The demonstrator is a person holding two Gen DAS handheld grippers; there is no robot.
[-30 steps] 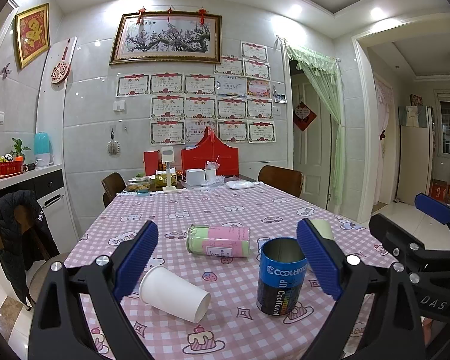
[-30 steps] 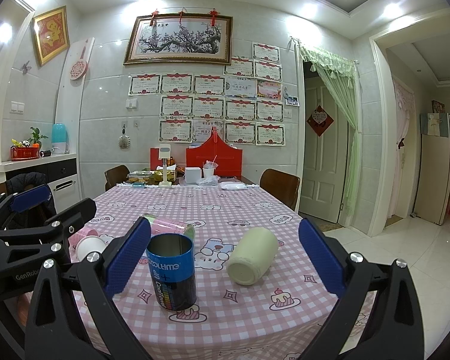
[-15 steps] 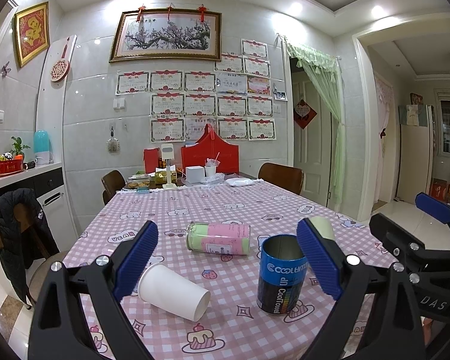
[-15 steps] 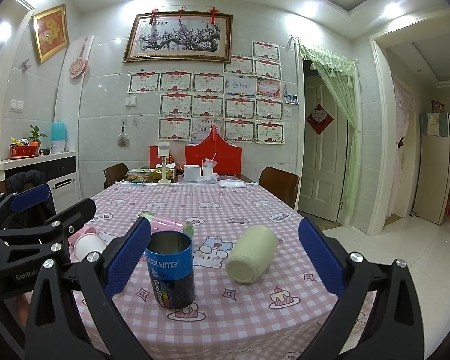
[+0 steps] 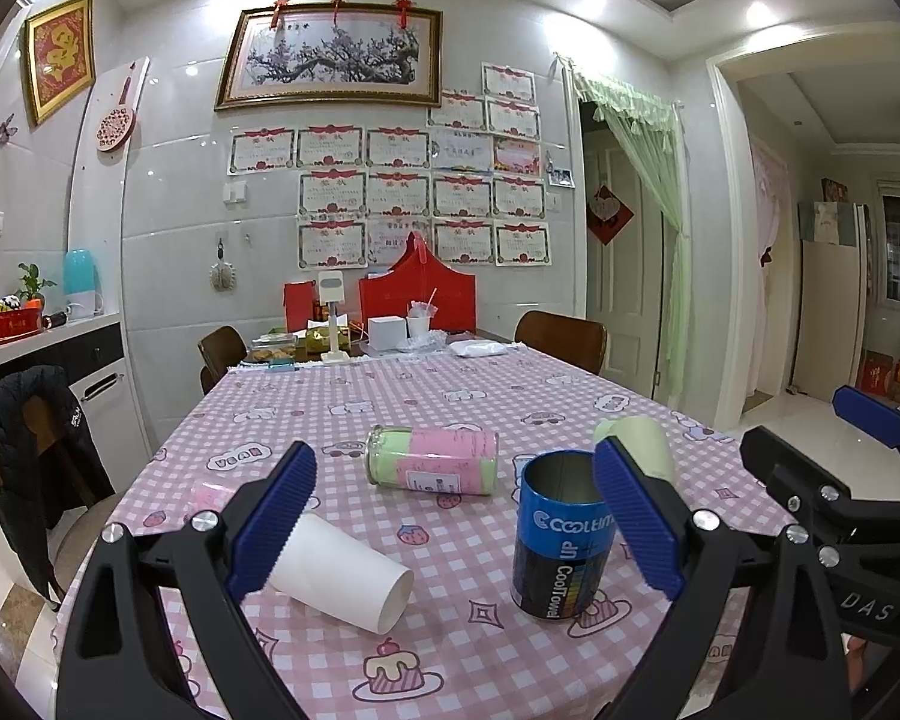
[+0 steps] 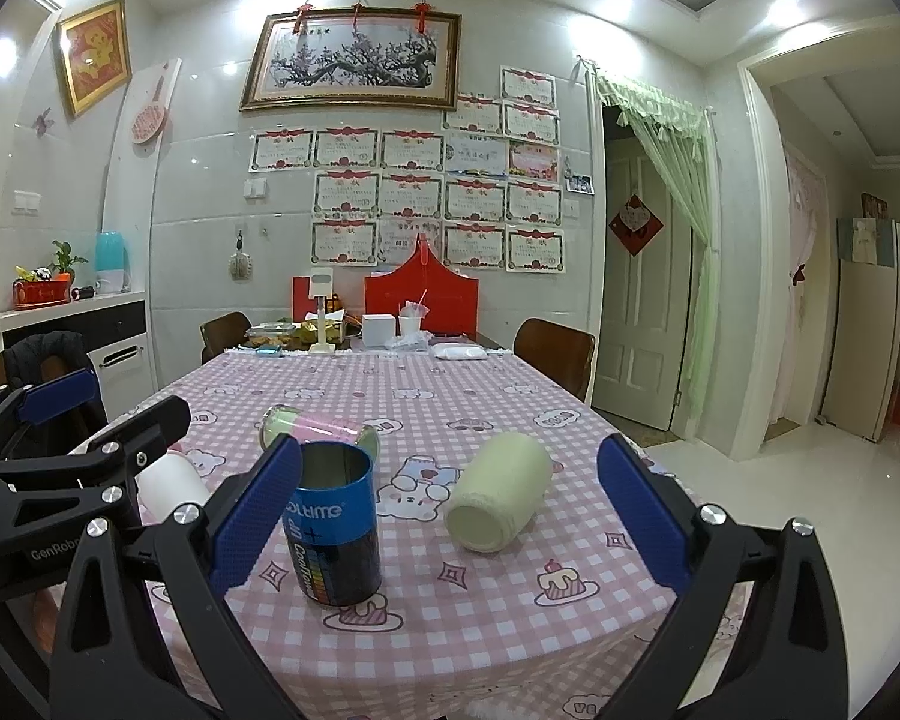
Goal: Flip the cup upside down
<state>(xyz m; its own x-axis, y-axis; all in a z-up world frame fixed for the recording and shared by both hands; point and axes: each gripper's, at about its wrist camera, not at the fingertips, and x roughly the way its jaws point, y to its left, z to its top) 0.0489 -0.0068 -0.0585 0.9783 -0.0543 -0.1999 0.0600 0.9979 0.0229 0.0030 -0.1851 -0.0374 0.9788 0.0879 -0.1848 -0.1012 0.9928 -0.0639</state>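
Note:
A blue tin cup [image 5: 561, 534] stands upright, mouth up, on the pink checked tablecloth [image 5: 450, 408]; it also shows in the right wrist view [image 6: 336, 525]. A white paper cup [image 5: 342, 570] lies on its side by my left finger. A pale green cup [image 6: 501, 492] lies on its side. A pink-and-green jar [image 5: 432, 459] lies on its side further back. My left gripper [image 5: 450, 531] is open above the table's near edge, empty. My right gripper [image 6: 447, 519] is open and empty, to the right of the left one.
The table's far end holds a red box [image 5: 417, 294], a white box [image 5: 386, 333], food containers and a small lamp. Brown chairs [image 5: 561, 336] stand around the table. A chair with a black jacket [image 5: 30, 444] is at the left. An open doorway lies to the right.
Both views have shifted only slightly; the cups and jar lie as before and both grippers stay open.

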